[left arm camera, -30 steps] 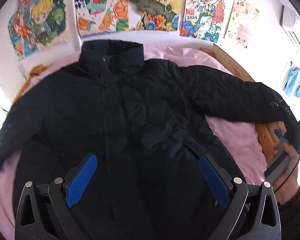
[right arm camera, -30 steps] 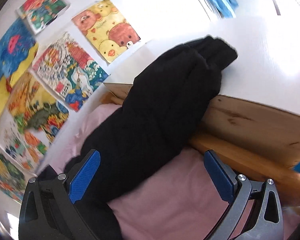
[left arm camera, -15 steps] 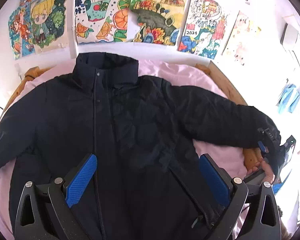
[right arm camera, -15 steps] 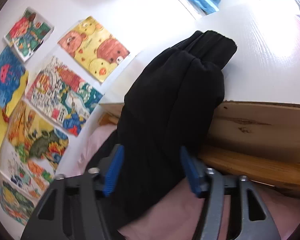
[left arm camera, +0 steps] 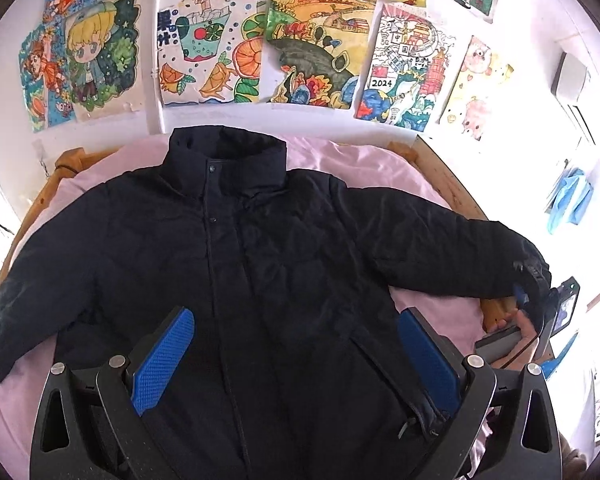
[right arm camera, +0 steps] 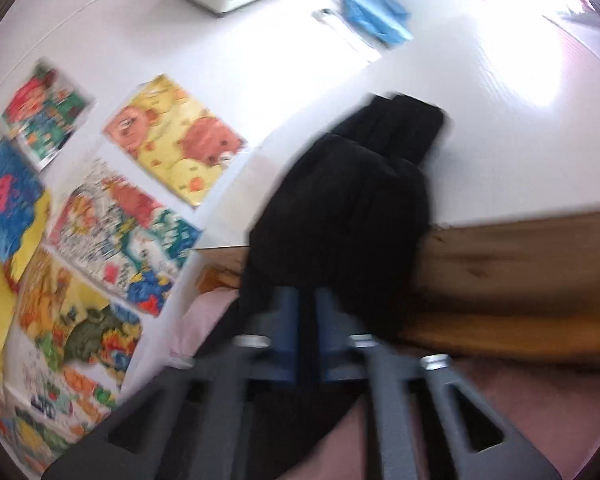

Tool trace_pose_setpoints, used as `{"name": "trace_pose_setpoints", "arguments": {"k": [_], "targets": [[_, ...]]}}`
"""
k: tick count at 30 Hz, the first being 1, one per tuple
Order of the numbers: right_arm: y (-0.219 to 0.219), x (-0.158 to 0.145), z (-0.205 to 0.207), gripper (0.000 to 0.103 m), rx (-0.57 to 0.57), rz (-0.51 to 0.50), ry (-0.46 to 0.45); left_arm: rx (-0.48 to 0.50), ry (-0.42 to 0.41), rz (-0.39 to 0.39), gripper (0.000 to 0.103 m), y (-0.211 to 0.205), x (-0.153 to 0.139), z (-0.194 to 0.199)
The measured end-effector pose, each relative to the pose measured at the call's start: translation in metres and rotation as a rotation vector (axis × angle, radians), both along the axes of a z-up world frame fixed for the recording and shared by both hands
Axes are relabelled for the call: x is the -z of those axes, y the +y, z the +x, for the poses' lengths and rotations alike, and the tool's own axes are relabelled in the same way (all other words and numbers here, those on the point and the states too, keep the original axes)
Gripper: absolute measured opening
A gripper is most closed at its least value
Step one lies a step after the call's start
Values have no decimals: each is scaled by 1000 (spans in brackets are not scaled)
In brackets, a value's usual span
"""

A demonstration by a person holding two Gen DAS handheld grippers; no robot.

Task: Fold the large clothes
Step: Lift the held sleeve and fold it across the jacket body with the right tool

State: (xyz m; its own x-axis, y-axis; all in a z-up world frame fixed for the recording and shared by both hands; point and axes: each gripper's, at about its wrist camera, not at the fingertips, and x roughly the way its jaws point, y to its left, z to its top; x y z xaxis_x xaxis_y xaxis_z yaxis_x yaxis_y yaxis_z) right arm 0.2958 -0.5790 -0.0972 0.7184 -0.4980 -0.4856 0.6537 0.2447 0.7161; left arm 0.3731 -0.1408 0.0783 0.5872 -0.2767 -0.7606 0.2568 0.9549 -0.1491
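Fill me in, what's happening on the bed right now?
A person with a gripper in each hand is starting to fold a black jacket spread face up on the pink bed sheet. The right gripper is clamped on the jacket's sleeve near the wooden bed frame. The left gripper hangs open above the jacket's front, holding nothing.

A wooden-framed bed (left arm camera: 440,168) with a pink sheet (left arm camera: 364,160) carries a black jacket (left arm camera: 284,264) spread flat.
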Motion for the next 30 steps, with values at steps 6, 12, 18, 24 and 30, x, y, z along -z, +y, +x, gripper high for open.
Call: {"name": "trace_pose_setpoints", "arguments": {"k": [6,12,18,24,30], "targets": [[-10,19,10,84,24,66,-62,10,44,-29,103,-7,11,1],[-17,29,22,24,53,83,-62,29,23,-22,103,-10,14,-2],[-5,4,32,8,33,-29,-21,-6,43,-75,103,10,13,5],[53,-75,60,6,-97,-477,35,1,-9,-155,103,32,-10,6],[151,-128,89,6,-318,-947,64,39,-62,-284,103,55,-33,5]]}}
